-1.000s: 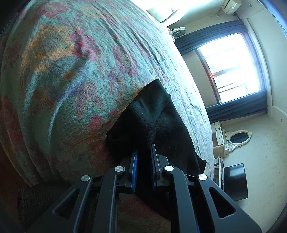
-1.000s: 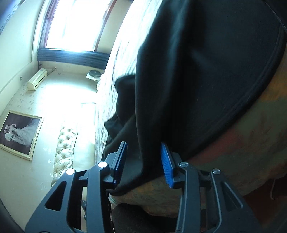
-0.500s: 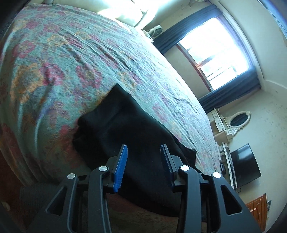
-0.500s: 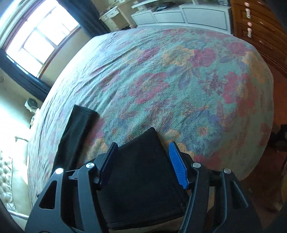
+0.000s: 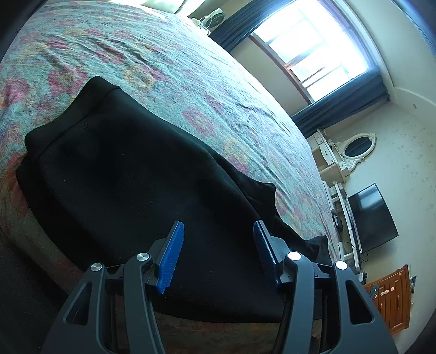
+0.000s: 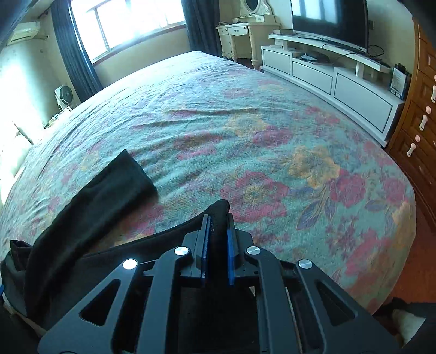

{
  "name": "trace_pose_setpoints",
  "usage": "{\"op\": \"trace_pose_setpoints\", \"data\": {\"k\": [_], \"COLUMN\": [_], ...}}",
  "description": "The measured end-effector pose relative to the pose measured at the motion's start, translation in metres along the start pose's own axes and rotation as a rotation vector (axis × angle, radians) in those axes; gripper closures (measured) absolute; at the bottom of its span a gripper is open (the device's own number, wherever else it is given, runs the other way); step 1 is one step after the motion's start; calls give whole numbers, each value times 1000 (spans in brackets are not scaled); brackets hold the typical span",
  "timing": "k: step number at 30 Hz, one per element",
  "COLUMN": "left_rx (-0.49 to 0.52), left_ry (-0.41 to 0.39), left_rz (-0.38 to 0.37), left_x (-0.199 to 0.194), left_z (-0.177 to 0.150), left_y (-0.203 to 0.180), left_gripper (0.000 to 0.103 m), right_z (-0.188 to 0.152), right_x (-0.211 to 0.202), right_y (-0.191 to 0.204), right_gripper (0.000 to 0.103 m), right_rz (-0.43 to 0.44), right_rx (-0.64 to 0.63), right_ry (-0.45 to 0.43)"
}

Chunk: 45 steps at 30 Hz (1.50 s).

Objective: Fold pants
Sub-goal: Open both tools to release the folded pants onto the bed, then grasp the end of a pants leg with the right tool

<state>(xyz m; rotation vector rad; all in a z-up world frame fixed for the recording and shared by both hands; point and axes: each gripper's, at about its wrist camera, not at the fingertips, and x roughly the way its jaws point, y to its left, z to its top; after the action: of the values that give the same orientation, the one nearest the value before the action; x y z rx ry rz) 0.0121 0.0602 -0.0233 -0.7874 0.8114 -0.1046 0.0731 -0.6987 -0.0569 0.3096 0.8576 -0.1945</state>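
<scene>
Covering the bed, floral bedspread [image 6: 272, 130], window [image 6: 130, 24], television [image 6: 327, 19]

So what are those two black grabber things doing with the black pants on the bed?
A person is folding black pants on a flowery bedspread, holding a grabber in each hand. The right gripper has just pinched shut on a bunched edge of the pants. The left gripper has just been opening; its blue fingers stand apart above the cloth, gripping nothing. One pant leg stretches across the bed.
</scene>
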Motion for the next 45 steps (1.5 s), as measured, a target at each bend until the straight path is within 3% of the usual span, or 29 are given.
{"op": "trace_pose_setpoints", "data": {"k": [3, 4, 5, 6, 8, 9, 11, 13, 16, 18, 19, 21, 24, 25, 27, 30, 35, 40, 45], "left_rx": [-3, -8, -14, -19, -12, -9, -7, -14, -19, -30, -41, -66, -111, -121, -135, -141, -174, -145, -105], "left_ry": [25, 36, 47, 55, 58, 58, 55, 51, 56, 60, 55, 44, 56, 56, 56, 62, 63, 69, 70], "left_rz": [9, 12, 11, 8, 6, 5, -2, -11, -22, -39, -47, -47, -57, -61, -70, -87, -109, -98, -79], "left_x": [11, 13, 15, 16, 16, 16, 16, 15, 15, 15, 13, 11, 15, 16, 17, 17, 16, 17, 17], "left_z": [-5, -7, -8, -10, -9, -9, -8, -9, -9, -7, -7, -5, -3, -4, -4, -5, -4, -3, -4], "left_y": [-3, -2, -1, 0, 1, 1, 0, -1, -1, -3, -2, 1, 9, 11, 14, 18, 24, 20, 13], "left_gripper": [50, 50, 50, 50, 50, 50, 47, 44, 40, 29, 22, 17, 17, 16, 15, 13, 13, 13, 13], "right_z": [-12, -15, -16, -14, -11, -11, -11, -8, -7, -5, -4, 1, 8, 11, 15, 18, 31, 20, -22], "right_x": [38, 41, 35, 26, -1, -14, -18, 8, 56, 85, 95, 100, 110, 112, 112, 96, 27, -33, -53], "right_y": [-12, -18, -26, -34, -52, -57, -56, -36, 0, 20, 29, 38, 50, 53, 57, 57, 57, 25, -18], "right_gripper": [86, 82, 68, 61, 57, 56, 56, 56, 56, 56, 55, 54, 52, 54, 92, 93, 93, 93, 93], "right_rz": [-39, -26, -13, -33, -106, -94, 88, 284, 422, 447, 416, 356, 359, 342, 345, 409, 466, 456, 407], "right_rx": [-11, 7, 55, 127, 297, 389, 526, 587, 646, 662, 666, 673, 691, 678, 651, 660, 557, 528, 582], "right_ry": [131, 128, 102, 65, -79, -150, -189, -94, 27, 90, 106, 77, 67, 67, 64, 18, -112, -175, -160]}}
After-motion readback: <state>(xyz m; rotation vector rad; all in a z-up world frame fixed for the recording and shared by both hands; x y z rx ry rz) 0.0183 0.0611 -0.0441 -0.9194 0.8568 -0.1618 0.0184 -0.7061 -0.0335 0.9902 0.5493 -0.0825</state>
